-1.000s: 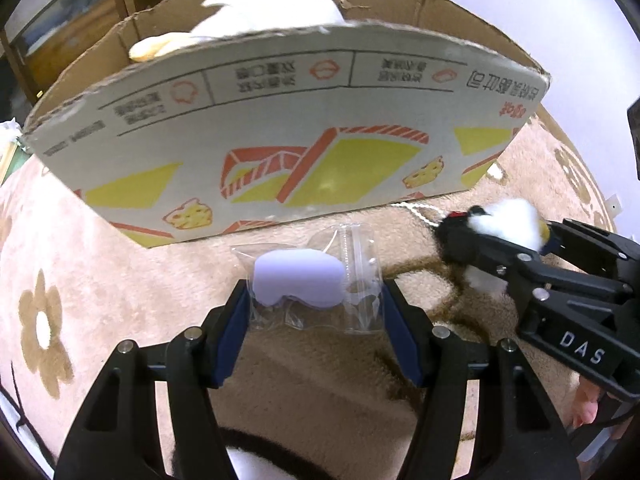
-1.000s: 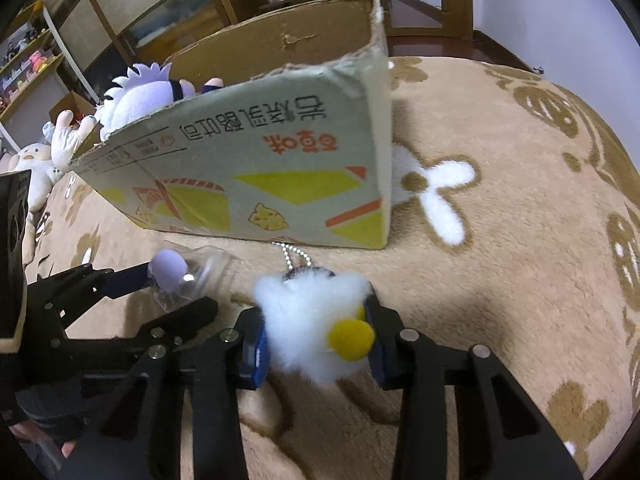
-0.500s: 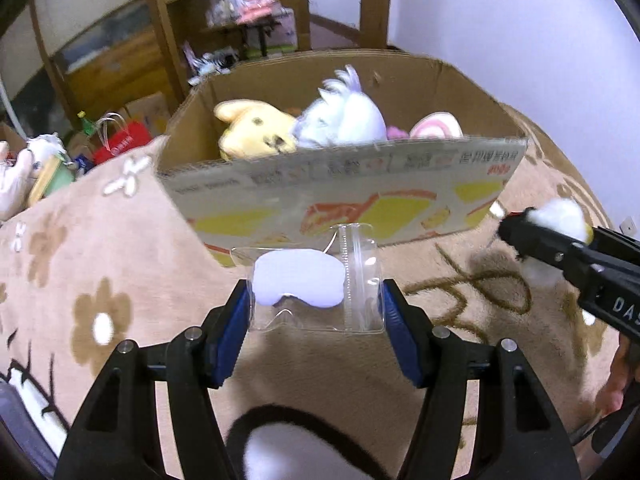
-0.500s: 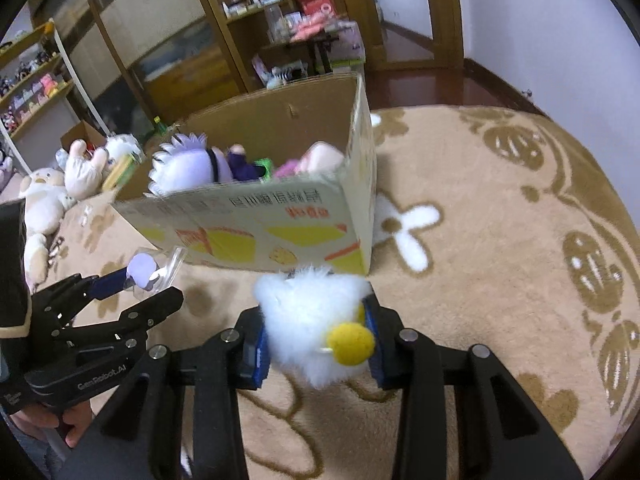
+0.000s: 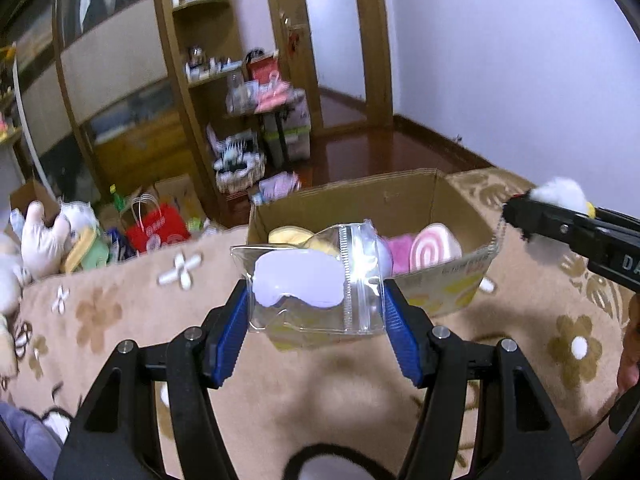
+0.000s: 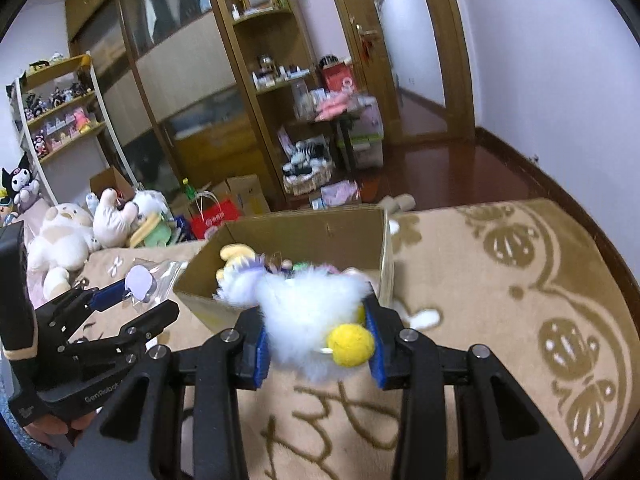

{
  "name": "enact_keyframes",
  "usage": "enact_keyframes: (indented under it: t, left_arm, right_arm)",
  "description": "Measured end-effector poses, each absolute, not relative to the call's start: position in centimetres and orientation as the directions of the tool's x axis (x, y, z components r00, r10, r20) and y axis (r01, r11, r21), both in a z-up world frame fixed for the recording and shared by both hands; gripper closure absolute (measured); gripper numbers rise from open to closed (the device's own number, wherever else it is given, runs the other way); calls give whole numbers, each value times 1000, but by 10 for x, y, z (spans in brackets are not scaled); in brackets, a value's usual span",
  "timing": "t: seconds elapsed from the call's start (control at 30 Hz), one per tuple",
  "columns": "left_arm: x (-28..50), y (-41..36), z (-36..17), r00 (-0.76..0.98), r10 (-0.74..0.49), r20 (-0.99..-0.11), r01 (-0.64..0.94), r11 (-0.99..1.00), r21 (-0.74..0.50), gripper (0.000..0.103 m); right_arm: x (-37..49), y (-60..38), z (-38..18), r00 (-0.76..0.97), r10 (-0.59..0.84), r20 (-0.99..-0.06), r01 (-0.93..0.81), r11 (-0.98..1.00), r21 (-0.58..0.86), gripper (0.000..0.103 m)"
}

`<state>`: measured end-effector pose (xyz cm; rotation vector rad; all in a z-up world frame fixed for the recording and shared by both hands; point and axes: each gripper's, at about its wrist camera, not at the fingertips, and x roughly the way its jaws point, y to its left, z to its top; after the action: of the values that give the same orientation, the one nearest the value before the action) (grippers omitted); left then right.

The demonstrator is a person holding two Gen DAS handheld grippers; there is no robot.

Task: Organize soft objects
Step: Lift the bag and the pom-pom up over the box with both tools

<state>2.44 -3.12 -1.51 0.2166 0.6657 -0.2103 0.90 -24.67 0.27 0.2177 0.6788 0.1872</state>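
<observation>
A clear zip bag with a pale lilac soft pad (image 5: 308,284) sits clamped in the left gripper (image 5: 314,312), raised before the open brown cardboard box (image 5: 440,192) of plush toys. The right gripper (image 6: 318,334) pinches a fluffy white toy with a yellow pom-pom (image 6: 316,316) above the beige flowered carpet (image 6: 500,280), the box's near wall between both loads and the inside

A beige carpet (image 6: 500,280) patterned with brown and white flowers carries an open cardboard box (image 6: 304,236). Plush toys (image 6: 72,236) lie at its far left edge, with a red bag (image 6: 216,216) on the floor (image 6: 460,168) beyond.
</observation>
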Motion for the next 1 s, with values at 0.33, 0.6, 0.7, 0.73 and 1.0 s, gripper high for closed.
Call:
enact_keyframes:
  t: [0.33,0.6,0.7,0.73,1.0]
  left_arm:
    - [47,-33,-2,830,-149,-537,283,943,177,40]
    - [82,-25,-22,816,-132,-563,244,961,130,40]
    - [92,-24,-33,800,-133,-585,242,964,112,39]
    - [94,-23,-36,796,-133,-590,241,964,108,39]
    - [110,-20,-55,767,-125,-630,236,967,96,33]
  right_arm:
    - [32,-246,11,798,261,-543,-130,955,268,62]
    - [52,-243,5,815,306,-493,-183,942,282,61]
    - [57,-239,-3,809,316,-495,-194,939,283,61]
    - [58,-238,-8,805,318,-501,-197,939,281,61]
    - [77,-230,-45,751,321,-577,-190,942,277,57]
